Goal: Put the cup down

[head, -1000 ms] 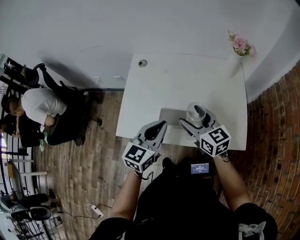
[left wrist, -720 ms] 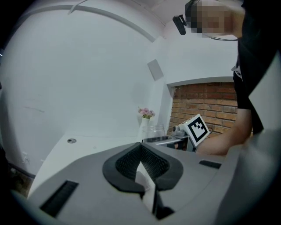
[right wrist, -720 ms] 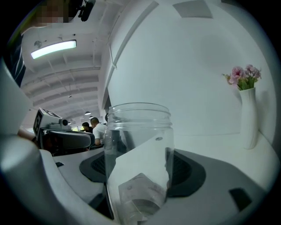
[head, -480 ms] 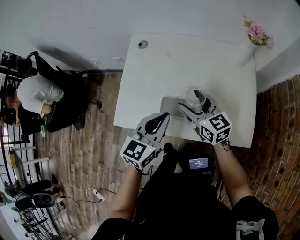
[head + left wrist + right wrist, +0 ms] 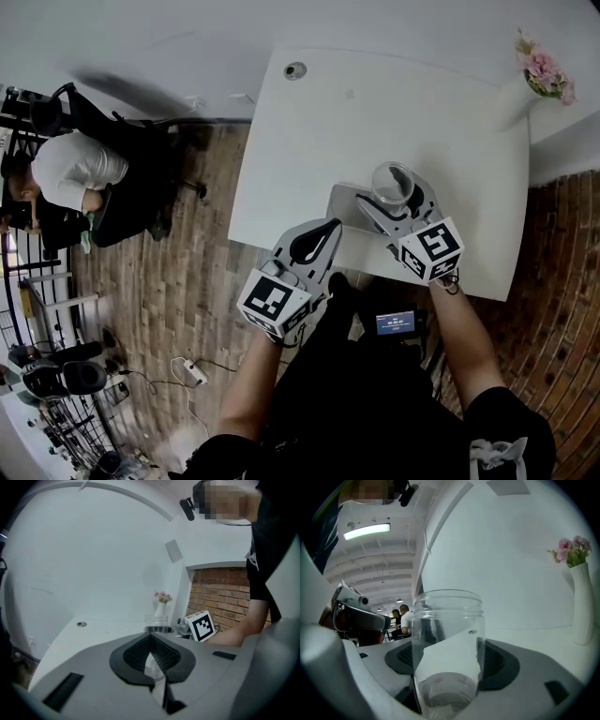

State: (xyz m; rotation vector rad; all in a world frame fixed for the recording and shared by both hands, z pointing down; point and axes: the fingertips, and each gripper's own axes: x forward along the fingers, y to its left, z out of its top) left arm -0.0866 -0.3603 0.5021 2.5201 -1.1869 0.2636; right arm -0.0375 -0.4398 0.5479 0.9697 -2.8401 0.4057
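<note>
The cup is a clear plastic jar with a threaded rim, held upright between the jaws of my right gripper, which is shut on it. In the head view it is over the near part of the white table, above a grey flat object. My left gripper hangs off the table's near edge, jaws closed together with nothing between them. In the left gripper view the jar and the right gripper's marker cube show beyond the shut jaws.
A white vase with pink flowers stands at the table's far right corner. A round cable hole lies at the far left. A brick wall runs on the right. A seated person is at the left.
The right gripper with the jar has shifted slightly away from me over the table. The left gripper stays near the table's edge, still shut.
</note>
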